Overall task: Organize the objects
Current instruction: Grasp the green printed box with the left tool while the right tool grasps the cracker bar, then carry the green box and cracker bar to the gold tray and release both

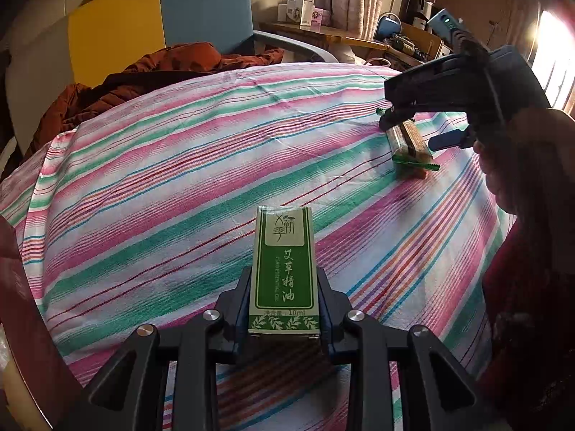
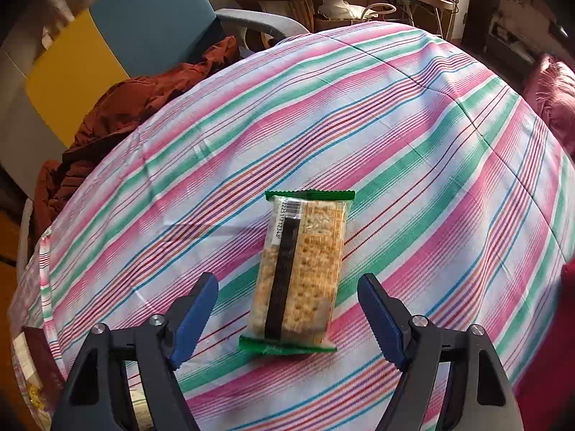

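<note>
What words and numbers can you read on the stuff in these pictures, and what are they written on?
"艾草精油": big white characters on the green and white cardboard box clamped in the left gripper.
"10ml": bottom of the same box.
Small sideways English line on that box: too small to read surely.
Barcode digits on the clear cracker packet with green ends, lying between the open right gripper jaws: too blurred.
Boxes on the wooden desk: unreadable.

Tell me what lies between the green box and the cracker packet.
Only bare striped cloth. The left wrist view shows nothing on it between the green box, clamped in the left gripper, and the cracker packet.
</note>
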### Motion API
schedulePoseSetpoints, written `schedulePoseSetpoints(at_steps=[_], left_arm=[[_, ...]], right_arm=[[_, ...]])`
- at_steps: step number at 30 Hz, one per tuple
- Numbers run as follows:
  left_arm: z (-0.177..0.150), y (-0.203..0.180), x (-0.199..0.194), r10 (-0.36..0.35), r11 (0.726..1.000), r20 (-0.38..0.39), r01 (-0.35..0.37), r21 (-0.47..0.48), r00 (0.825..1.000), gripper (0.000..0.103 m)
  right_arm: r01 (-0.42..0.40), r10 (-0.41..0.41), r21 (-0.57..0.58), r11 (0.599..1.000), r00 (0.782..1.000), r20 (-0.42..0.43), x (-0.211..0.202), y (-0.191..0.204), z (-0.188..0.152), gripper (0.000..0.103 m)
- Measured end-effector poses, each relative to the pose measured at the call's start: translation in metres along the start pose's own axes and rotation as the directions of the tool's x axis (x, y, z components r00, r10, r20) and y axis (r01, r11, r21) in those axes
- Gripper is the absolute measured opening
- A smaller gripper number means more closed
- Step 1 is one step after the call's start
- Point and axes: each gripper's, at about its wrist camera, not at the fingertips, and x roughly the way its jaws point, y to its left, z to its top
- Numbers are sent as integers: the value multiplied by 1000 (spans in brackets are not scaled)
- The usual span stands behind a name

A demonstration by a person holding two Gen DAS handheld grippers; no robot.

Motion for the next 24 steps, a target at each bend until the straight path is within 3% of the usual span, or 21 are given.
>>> schedulePoseSetpoints(at_steps=[2,4,9,14,24], left_arm=[[-3,-3,1,13,1000,18,-13,11,1000,31],[-5,-3,1,19,1000,33,-20,10,999,31],[-7,-1,1,22,1000,56,-22,5,998,31],[-8,-2,1,25,1000,61,-25,-6,998,31],[-9,-3,2,30,1000,70,-29,-7,997,31]], right_arm=[[61,-62,-32,998,998,-20,13,0,2,57],[80,-81,-63,995,997,-12,15,2,2,48],[49,-45,-179,983,999,22,8,21,-5,47],[-34,53,-367,930,998,43,-1,65,-19,47],[-102,98,-476,873,995,-32,3,81,-36,47]])
